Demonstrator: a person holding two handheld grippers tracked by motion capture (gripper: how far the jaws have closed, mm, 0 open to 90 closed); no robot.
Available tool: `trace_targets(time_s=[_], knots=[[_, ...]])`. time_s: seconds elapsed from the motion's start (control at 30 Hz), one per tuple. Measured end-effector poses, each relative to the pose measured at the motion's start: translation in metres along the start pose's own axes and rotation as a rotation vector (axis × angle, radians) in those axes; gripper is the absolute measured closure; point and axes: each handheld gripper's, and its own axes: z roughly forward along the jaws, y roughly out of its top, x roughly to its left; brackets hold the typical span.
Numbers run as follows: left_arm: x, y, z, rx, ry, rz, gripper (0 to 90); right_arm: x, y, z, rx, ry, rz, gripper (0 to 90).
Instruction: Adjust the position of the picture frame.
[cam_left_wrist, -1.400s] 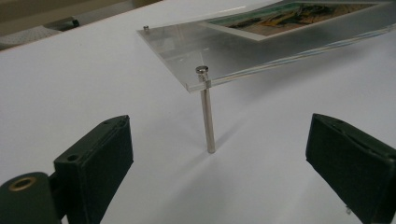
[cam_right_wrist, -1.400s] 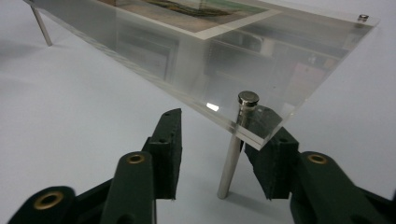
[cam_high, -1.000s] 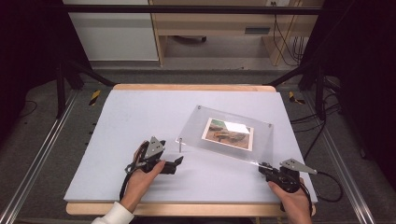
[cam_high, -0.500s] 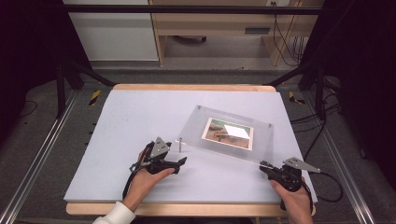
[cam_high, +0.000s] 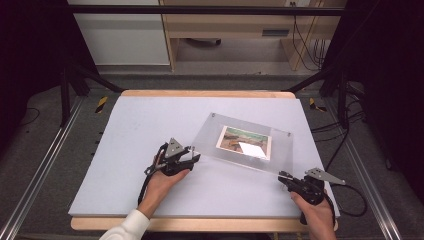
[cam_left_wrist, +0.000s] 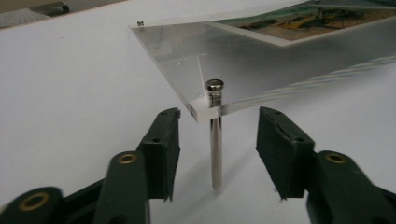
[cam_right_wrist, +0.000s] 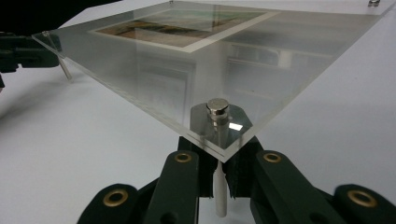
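A clear acrylic frame (cam_high: 210, 137) holding a landscape picture (cam_high: 245, 142) lies tilted on the white table, propped on metal pins at its near corners. My left gripper (cam_high: 196, 157) is at the near-left corner. In the left gripper view the left pin (cam_left_wrist: 215, 140) stands upright between the two pads (cam_left_wrist: 166, 149), with a gap on each side. The jaws have just been closing around it without touching. My right gripper (cam_high: 283, 177) is at the near-right corner, shut on the right pin (cam_right_wrist: 218, 112) just under the acrylic plate (cam_right_wrist: 289, 60).
The white table mat (cam_high: 150, 120) stretches to the left and behind the frame. The wooden table edge (cam_high: 200, 223) runs along the front. Black cables (cam_high: 350, 200) trail off to the right of the table.
My left hand has slid right to the frame's near-left corner, and its jaws have narrowed around the pin. The right hand and the frame have stayed put.
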Motion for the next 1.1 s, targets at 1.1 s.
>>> trace_targets(time_s=[1.1], knots=[[0.0080,0.0056,0.0075,-0.066,-0.071,-0.103,83.7,-0.0002,0.0020,-0.0010,-0.027,0.004,0.011,83.1]])
